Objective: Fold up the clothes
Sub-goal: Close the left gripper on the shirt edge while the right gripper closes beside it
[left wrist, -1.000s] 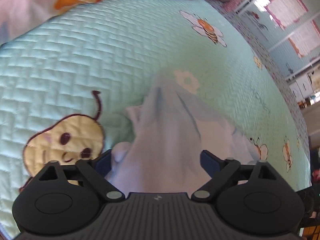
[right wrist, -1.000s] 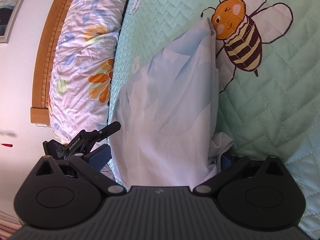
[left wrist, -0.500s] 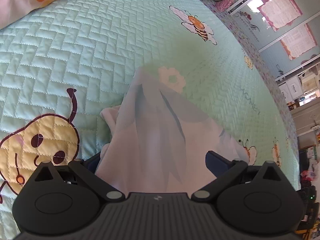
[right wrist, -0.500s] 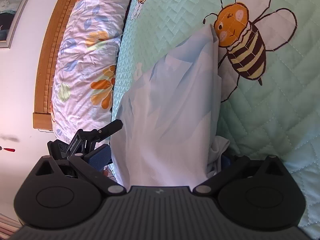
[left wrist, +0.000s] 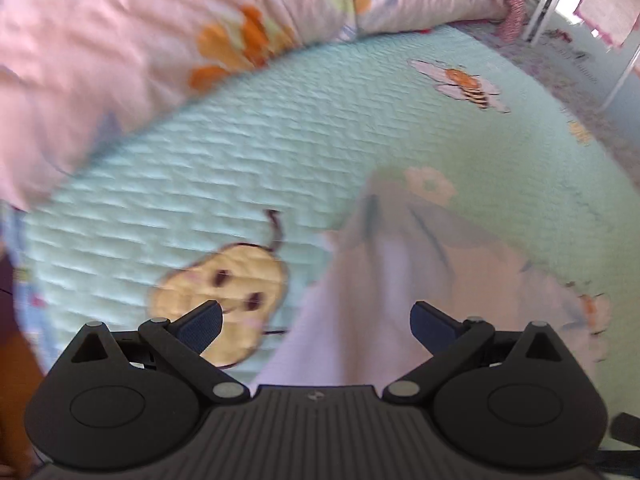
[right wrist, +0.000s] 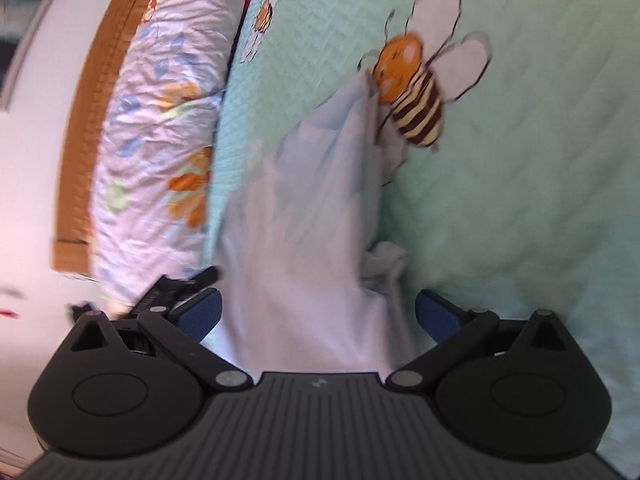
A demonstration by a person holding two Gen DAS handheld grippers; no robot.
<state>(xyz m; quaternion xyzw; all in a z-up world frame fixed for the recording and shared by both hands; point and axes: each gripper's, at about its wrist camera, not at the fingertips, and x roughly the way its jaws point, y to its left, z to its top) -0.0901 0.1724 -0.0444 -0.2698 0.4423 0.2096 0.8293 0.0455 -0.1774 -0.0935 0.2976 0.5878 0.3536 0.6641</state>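
Both views are motion-blurred.

Left gripper [left wrist: 316,326]: the 2 blue-padded fingers [left wrist: 200,320] stand wide apart, so the claw is released. A pale lavender-white garment [left wrist: 372,288] runs up between the fingers from beneath the gripper body, but neither pad presses on it. The cloth tapers away to a narrow end near a stitched flower [left wrist: 430,184] on the mint green quilted bedspread [left wrist: 240,152]. A cartoon bee face [left wrist: 224,284] on the bedspread lies just left of the garment, partly behind the left finger. A small bee motif [left wrist: 466,86] sits farther off. Floral pillows [left wrist: 160,28] line the far edge of the bed.

Right gripper [right wrist: 316,316]: the 2 fingers [right wrist: 436,316] are likewise spread apart and released. The same garment [right wrist: 304,240] passes between them without contact at either pad, and a bunched fold of it lies near the right finger. Its far end touches a large embroidered bee [right wrist: 412,92] on the bedspread [right wrist: 520,200]. The left gripper's black frame [right wrist: 176,286] shows just beyond the left finger, at the garment's left edge. A floral pillow [right wrist: 168,120] lies along the wooden headboard [right wrist: 96,112].

The garment lies draped on the bedspread, stretched lengthwise, with both grippers at its near end.
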